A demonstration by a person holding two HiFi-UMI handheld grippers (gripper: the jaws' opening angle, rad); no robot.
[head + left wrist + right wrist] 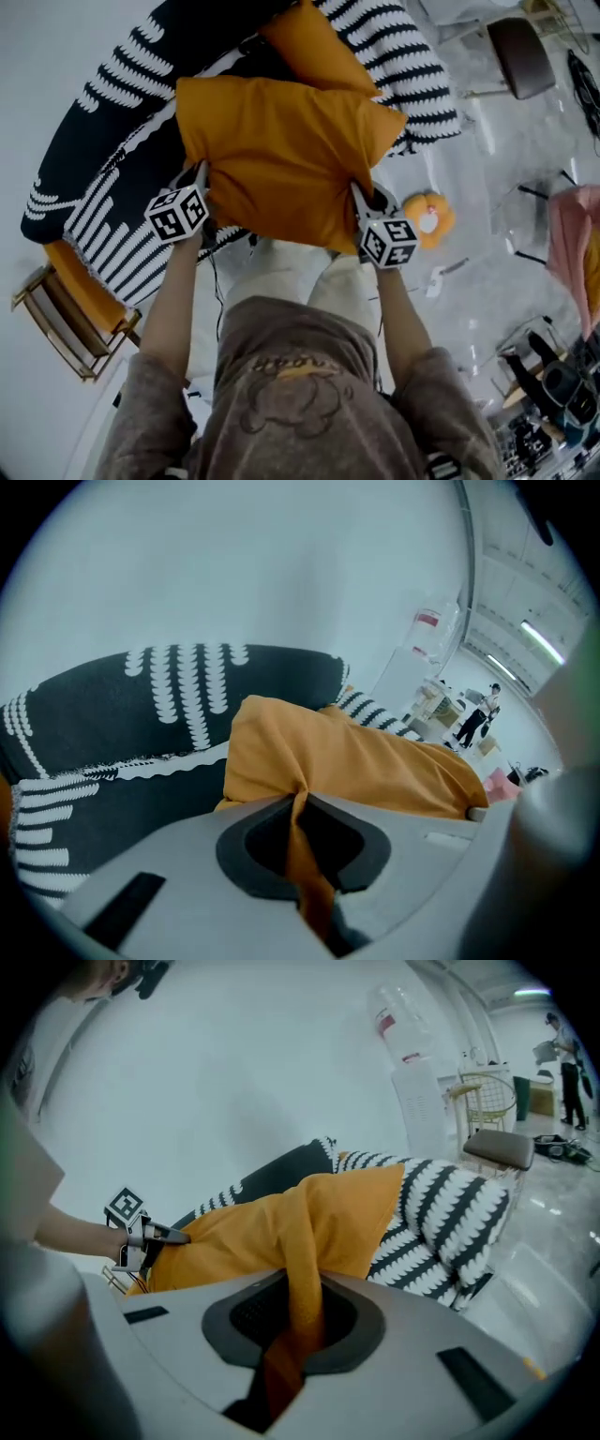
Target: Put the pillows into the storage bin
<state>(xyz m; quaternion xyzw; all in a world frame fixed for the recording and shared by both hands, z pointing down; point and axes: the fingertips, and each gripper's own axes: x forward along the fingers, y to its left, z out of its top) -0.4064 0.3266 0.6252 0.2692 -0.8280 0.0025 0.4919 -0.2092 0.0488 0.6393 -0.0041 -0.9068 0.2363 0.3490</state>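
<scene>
The orange pillow (pixel 281 159) was held up in front of the person, over the black couch with white stripes (pixel 103 122), pinched at its two near corners. The left gripper (pixel 200 175) had its jaws closed tight on a fold of the orange cover at the near left corner. In the left gripper view the cloth ran as a thin pleat down between the closed jaws. The right gripper (pixel 359 197) was clamped the same way on the near right corner, with a thicker twist of fabric squeezed between its jaws. The pillow sagged a little between the two grips. I could not tell whether its far edge touched the couch.

A second orange pillow (pixel 309 47) lay on the couch just behind it, partly covered by the first. At the near end of the couch stood a gold wire frame (pixel 66 314) with something orange in it. On the pale floor to the person's right sat a small orange plush toy (pixel 427 217). A dark-seated chair (pixel 520 54) stood further off, and a pink cloth (pixel 574 239) hung at the far right edge.
</scene>
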